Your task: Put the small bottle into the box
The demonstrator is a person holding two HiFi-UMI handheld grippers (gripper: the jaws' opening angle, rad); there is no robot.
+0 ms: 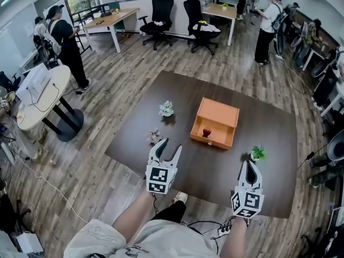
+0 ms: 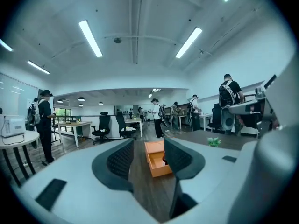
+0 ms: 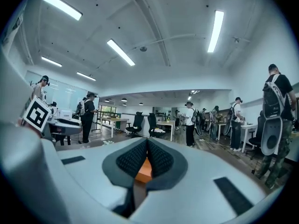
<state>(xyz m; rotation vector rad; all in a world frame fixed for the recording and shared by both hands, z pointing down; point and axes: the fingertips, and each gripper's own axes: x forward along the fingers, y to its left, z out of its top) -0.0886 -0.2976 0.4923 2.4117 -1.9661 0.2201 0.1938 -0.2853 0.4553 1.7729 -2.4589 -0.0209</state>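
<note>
An orange box [image 1: 215, 122] lies open on the dark table [image 1: 177, 90], just right of its middle. A small dark red bottle [image 1: 206, 132] stands inside the box, near its front wall. My left gripper [image 1: 169, 148] hovers over the table's near side, to the left of the box, open and holding nothing. In the left gripper view the box [image 2: 156, 160] shows between the parted jaws of the gripper [image 2: 145, 158]. My right gripper [image 1: 250, 165] hangs at the near right, shut and holding nothing. In the right gripper view its tips [image 3: 147, 155] meet, with a strip of orange box [image 3: 145, 171] below them.
Three small potted plants stand on the table: a pale one [image 1: 166, 108], a pinkish one [image 1: 154, 136] by my left gripper, and a green one [image 1: 258, 153] by my right gripper. A round white table [image 1: 40, 95] stands at the left. Office chairs, desks and several people stand farther off.
</note>
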